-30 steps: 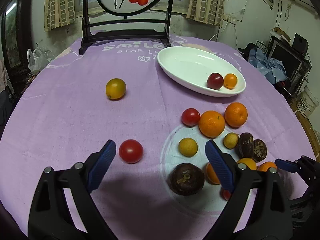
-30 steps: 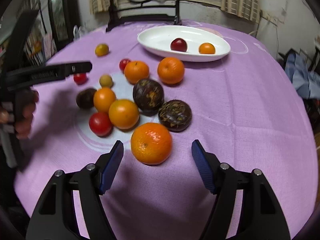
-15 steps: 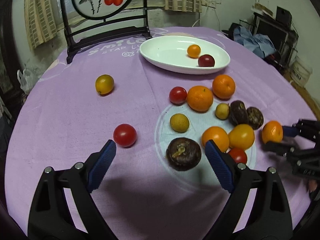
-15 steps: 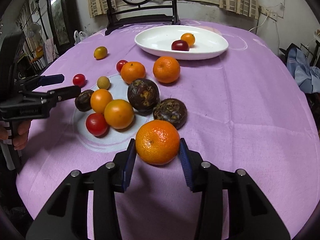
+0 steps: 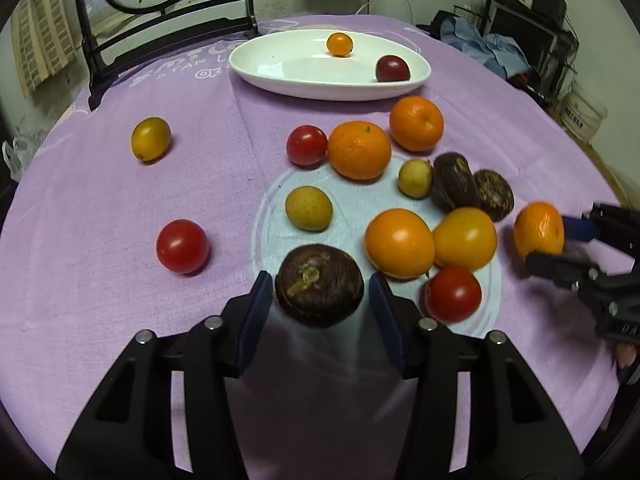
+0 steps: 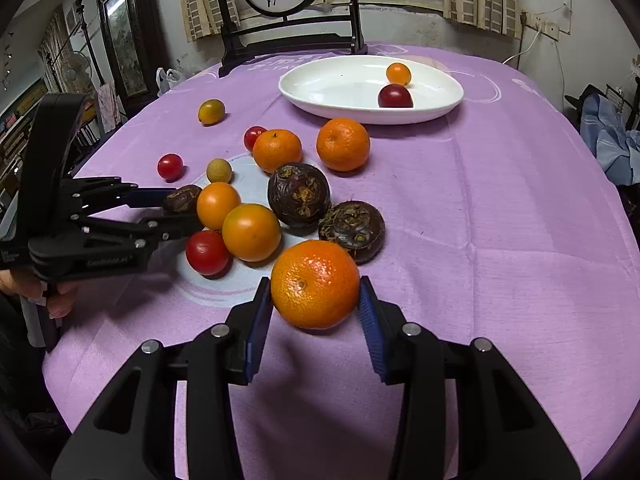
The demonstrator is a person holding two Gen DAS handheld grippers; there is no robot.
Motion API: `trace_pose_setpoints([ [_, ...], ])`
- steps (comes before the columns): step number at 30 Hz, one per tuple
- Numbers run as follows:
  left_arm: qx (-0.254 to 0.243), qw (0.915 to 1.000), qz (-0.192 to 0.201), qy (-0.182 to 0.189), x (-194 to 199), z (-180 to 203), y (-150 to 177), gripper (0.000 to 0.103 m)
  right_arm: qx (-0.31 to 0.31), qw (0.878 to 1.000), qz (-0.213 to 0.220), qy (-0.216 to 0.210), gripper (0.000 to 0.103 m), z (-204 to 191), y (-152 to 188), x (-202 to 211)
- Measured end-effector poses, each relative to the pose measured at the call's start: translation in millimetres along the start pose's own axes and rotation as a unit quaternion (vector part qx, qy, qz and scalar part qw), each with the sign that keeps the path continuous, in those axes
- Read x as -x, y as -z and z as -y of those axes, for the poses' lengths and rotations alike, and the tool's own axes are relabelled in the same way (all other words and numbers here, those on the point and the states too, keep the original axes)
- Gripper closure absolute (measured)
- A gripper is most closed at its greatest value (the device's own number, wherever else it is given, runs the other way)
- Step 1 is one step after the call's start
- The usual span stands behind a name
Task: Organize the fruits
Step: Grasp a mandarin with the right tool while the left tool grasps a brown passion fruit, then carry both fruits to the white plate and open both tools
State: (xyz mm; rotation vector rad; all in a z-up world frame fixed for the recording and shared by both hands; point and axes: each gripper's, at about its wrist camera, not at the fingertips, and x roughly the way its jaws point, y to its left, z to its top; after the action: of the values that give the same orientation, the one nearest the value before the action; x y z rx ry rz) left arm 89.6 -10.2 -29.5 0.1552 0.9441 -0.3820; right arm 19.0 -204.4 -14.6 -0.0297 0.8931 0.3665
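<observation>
My left gripper (image 5: 320, 296) is shut on a dark brown mangosteen (image 5: 319, 285), which still rests on the purple tablecloth. My right gripper (image 6: 316, 300) is shut on a mandarin orange (image 6: 315, 283) at the near edge of the fruit pile; this orange also shows in the left wrist view (image 5: 538, 231). A white oval plate (image 6: 332, 96) at the back holds a dark red plum (image 6: 395, 96) and a small orange fruit (image 6: 398, 73). Loose oranges, tomatoes, small yellow fruits and two more mangosteens (image 6: 298, 193) lie between the grippers and the plate.
A black wooden stand (image 6: 288, 40) with a round painted panel stands at the table's far edge behind the plate. A yellow-orange fruit (image 5: 151, 138) and a red tomato (image 5: 182, 245) lie apart to the left. Room clutter surrounds the table.
My left gripper moved forward and closed around the mangosteen. My right gripper, open a second ago, closed on the mandarin orange and still holds it.
</observation>
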Motion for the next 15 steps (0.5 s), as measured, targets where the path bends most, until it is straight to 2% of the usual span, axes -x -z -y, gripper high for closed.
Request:
trace_pose_setpoints([
  [7, 0.01, 0.9999, 0.009, -0.001, 2, 0, -2, 0.061, -0.007, 1.0, 0.007, -0.005, 0.06, 4, -3, 9],
  [9, 0.017, 0.9993, 0.03, -0.017, 16, -1, -5, 0.061, -0.009, 1.0, 0.017, -0.003, 0.06, 8, -9, 16],
  [11, 0.018, 0.9985, 0.05, -0.014, 32, 1, -10, 0.061, -0.011, 1.0, 0.026, -0.003, 0.06, 11, -16, 21],
  [15, 0.017, 0.9969, 0.075, -0.016, 50, 5, -33, 0.061, -0.017, 0.998, 0.063, 0.0, 0.06, 18, -51, 32],
])
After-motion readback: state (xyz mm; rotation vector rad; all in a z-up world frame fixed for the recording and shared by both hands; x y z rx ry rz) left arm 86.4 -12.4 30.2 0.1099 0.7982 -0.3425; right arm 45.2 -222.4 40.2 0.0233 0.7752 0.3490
